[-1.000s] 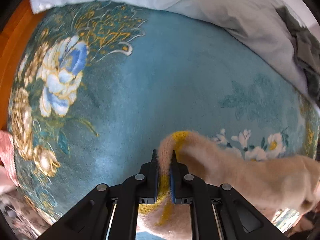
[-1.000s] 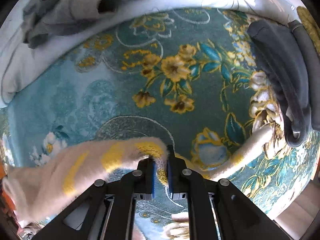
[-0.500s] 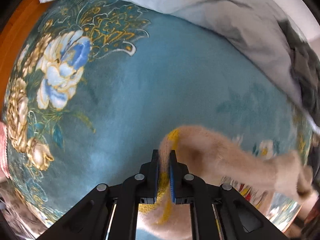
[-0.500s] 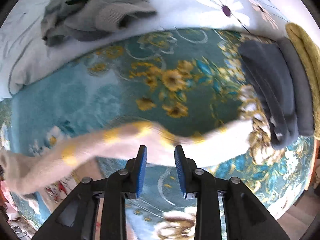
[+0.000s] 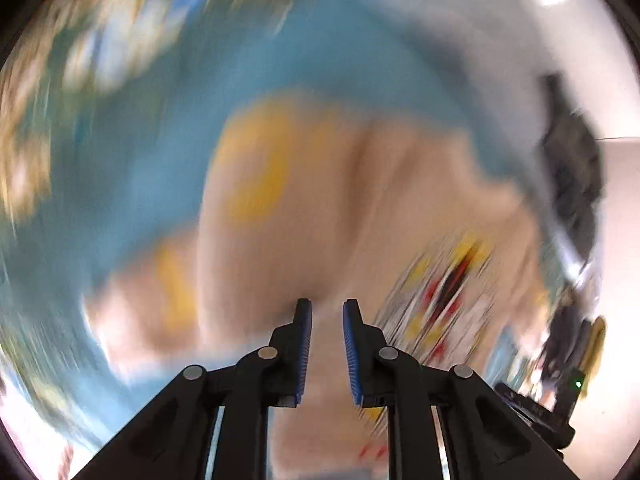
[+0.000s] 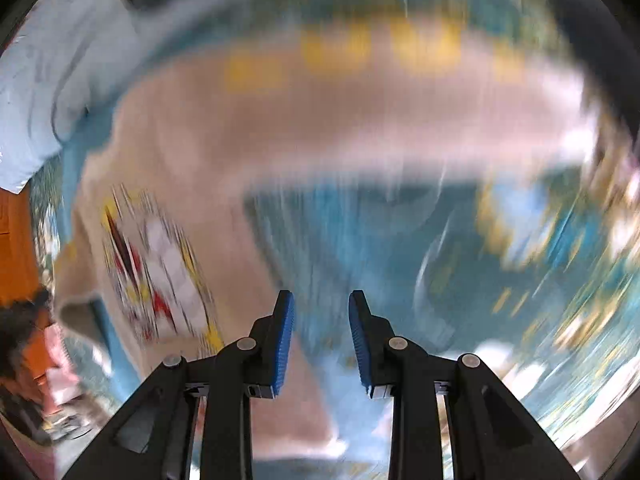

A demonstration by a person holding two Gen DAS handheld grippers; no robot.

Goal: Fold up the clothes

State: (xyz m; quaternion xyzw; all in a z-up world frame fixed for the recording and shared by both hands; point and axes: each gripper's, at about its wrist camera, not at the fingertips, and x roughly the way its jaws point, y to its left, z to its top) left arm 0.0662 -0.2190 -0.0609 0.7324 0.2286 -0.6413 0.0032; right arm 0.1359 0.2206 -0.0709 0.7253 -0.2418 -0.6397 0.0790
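sweater [image 5: 360,208]: soft cream knit, probably fuzzy (blurred) | bedspread [image 6: 360,240]: teal matt cloth | gripper pads [image 6: 285,344]: blue ribbed, arms matt black

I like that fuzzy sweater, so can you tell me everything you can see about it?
The fuzzy cream knitted sweater with yellow patches lies spread on the teal flowered blanket. It looks soft and woolly. A bright red, yellow, white and black picture sits on its front, and one long sleeve stretches sideways. Both views are blurred, so details are unclear. Both hand-held grippers hover open above it, gripping nothing.
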